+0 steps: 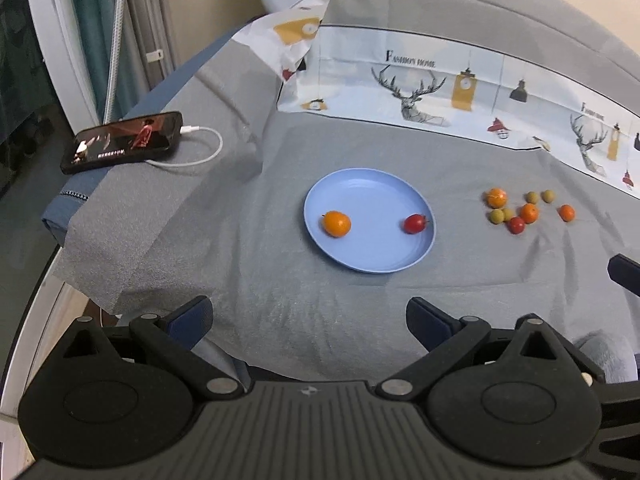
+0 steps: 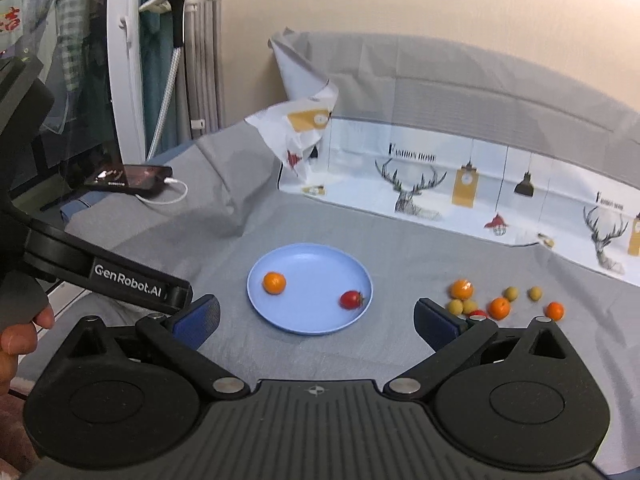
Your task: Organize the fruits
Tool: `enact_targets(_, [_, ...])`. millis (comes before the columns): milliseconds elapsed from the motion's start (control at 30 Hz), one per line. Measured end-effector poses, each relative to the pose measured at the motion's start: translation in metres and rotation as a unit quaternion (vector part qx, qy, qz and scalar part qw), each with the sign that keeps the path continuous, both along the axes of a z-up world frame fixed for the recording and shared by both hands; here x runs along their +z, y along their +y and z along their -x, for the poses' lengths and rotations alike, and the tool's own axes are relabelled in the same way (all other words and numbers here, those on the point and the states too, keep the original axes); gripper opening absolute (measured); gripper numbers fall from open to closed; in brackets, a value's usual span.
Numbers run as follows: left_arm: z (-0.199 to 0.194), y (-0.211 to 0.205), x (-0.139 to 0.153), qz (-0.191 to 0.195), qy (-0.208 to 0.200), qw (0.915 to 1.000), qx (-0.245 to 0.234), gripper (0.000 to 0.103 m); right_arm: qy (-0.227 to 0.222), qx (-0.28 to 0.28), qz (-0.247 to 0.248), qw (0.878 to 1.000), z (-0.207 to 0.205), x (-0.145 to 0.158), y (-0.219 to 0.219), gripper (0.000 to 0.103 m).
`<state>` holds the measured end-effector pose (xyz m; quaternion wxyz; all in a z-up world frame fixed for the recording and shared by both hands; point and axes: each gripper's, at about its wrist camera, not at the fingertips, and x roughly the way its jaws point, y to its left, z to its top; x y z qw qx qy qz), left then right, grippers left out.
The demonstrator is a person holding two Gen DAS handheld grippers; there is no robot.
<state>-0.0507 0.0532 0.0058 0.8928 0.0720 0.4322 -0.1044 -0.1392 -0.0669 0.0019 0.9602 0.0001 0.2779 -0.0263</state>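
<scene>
Hovering low over the near edge of the bed [image 1: 240, 240], the left gripper [image 1: 310, 320] and the right gripper [image 2: 316, 320] both hold their fingers spread wide with nothing between them, which reads as being ready for the next pick. Just beyond them sits a blue plate [image 1: 360, 184], seemingly the collecting spot: it carries one orange [image 1: 337, 223] on its left side and one red tomato [image 1: 414, 223] on its right, well apart from each other. To the right of the plate, a loose cluster of fruit [image 1: 520, 210] lies on the grey sheet, probably waiting to be sorted; I count three small oranges, one red tomato and what look like four yellow-green round fruits. Farther back left, a phone [image 1: 120, 140] rests with its white cable [image 1: 200, 156] plugged in, and a printed cloth [image 1: 440, 80] lines the back.
</scene>
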Motion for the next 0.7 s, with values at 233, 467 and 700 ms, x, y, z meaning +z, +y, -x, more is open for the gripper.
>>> enact_targets(233, [0.013,-0.001,0.01,-0.001,-0.021,0.9998,-0.003,0.103,-0.013,-0.001,0.006,1.0,0.011,0.006,0.004,0.102])
enact_targets(467, [0.013,-0.002,0.011,-0.003,-0.021,0.9998,-0.003,0.103,-0.016,-0.001,0.011,1.0,0.012,0.006,0.006,0.102])
enact_targets(700, [0.007,-0.001,0.005,-0.006,-0.015,0.9999,-0.005,0.103,-0.008,0.001,0.008,1.0,0.009,0.003,0.006,0.102])
